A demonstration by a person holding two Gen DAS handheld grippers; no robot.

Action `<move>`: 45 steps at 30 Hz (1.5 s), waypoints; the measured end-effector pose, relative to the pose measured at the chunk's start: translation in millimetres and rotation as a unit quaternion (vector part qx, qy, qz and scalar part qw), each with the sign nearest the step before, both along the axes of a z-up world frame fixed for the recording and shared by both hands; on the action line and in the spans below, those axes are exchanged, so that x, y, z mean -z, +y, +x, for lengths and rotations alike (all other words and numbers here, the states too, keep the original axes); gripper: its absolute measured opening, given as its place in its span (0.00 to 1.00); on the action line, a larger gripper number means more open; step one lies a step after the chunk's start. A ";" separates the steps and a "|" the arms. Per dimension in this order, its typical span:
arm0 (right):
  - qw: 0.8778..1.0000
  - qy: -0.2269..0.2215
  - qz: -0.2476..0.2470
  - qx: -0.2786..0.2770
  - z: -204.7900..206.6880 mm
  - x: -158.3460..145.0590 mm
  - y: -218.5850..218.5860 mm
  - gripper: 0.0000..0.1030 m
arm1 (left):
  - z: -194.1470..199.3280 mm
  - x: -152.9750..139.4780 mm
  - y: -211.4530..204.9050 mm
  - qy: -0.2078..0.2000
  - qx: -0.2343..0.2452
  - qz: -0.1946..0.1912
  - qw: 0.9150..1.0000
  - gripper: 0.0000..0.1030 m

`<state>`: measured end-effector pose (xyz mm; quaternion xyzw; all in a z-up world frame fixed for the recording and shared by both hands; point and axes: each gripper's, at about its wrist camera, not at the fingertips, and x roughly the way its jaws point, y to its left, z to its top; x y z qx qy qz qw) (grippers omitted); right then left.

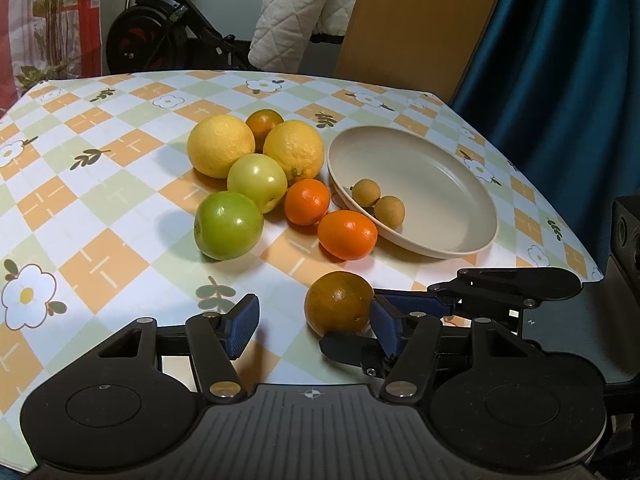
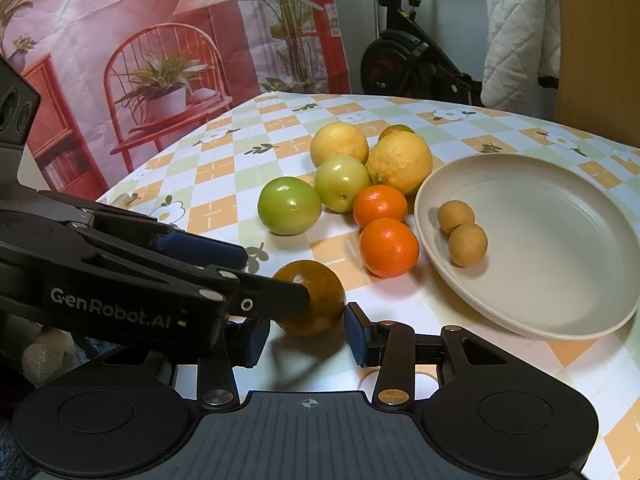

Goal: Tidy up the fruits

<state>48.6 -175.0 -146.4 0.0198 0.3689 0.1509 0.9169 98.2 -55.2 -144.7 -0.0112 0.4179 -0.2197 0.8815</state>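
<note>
While the dull brownish-green citrus (image 2: pixel 310 298) is sitting on the near counter (image 2: pixel 224 184), the right claw (image 2: pixel 305 338) is bracketing it with jaws open, pads not clearly pressing. The left claw (image 1: pixel 314 322) is standing open too, its finger crossing close beside the fruit. Closing now is risking the round fruit rolling toward the oranges (image 2: pixel 388 246) or the two claws colliding, short of the plate (image 2: pixel 560 312).

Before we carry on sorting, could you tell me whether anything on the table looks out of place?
One dull brownish-green orange sits alone near the table's front edge, apart from the fruit cluster, between both claws' pads. The plate holds only two small tan fruits. Nothing looks spilled or damaged.
</note>
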 end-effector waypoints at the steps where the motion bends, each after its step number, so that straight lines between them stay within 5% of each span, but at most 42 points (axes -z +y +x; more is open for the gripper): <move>1: 1.000 0.000 0.001 0.001 -0.3 -0.6 -0.9 0.38 | 0.3 -0.1 -0.2 -0.001 0.000 0.000 1.000 0.62; 7: 1.000 -0.003 0.002 0.005 -0.4 -0.2 -2.7 0.38 | 5.8 1.2 -3.7 -0.001 0.001 -0.008 1.000 0.61; 12: 1.000 -0.006 0.007 0.006 0.8 0.2 -5.7 0.37 | 5.0 -0.2 -5.9 -0.007 0.018 -0.022 1.000 0.39; 45: 1.000 -0.013 0.018 0.017 1.2 -2.4 -10.2 0.35 | 7.3 -8.4 -11.4 -0.025 0.029 -0.021 0.999 0.39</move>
